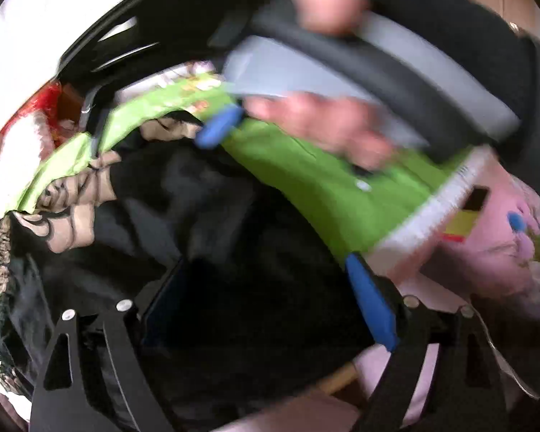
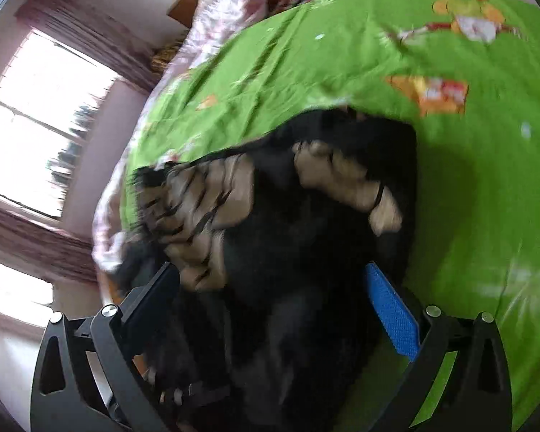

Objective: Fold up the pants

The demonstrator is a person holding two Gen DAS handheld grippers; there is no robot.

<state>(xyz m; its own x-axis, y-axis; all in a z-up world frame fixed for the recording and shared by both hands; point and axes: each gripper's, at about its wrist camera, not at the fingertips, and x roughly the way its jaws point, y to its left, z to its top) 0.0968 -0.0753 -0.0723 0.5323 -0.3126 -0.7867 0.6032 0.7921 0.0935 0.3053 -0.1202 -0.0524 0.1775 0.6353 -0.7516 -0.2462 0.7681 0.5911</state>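
Left gripper (image 1: 266,309) and right gripper (image 2: 273,309) both stand wide apart around the black pants (image 2: 306,252), gripping nothing, on the green bedsheet (image 2: 468,198).

The pants (image 2: 306,252) are black, with beige parts crossed by thin black stripes. The bed sheet (image 2: 468,198) under them is bright green with orange and yellow cartoon prints. My tool pads (image 2: 392,320) are blue on black frames. The blanket (image 1: 504,234) is pink with flowers.
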